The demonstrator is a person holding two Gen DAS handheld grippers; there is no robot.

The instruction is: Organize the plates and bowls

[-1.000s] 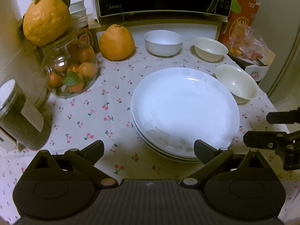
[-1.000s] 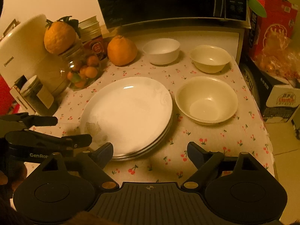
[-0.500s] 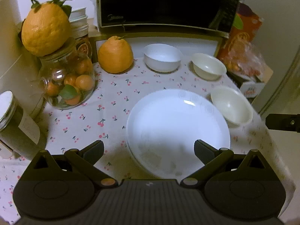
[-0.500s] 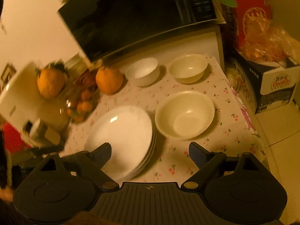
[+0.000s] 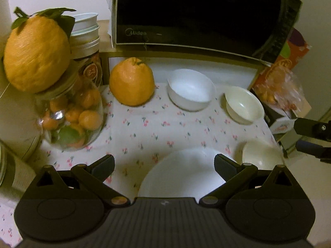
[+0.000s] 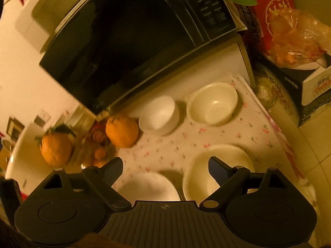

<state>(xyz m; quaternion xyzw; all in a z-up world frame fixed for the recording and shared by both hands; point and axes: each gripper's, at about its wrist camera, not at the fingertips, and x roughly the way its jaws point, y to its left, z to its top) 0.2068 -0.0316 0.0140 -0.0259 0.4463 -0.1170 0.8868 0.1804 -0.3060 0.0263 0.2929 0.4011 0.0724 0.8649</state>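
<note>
Both grippers have been drawn back from the plate stack point(image 5: 182, 171); left gripper point(image 5: 164, 162) and right gripper point(image 6: 165, 164) are held wide, empty. Plates are stacked; three bowls point(image 5: 191, 88) beyond the stack remain unnested.

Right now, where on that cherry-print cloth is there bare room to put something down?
The widest bare patch lies between the glass jar, the big orange, the white bowl and the stacked plates. The right side is crowded: two cream bowls near the cloth's edge.
</note>
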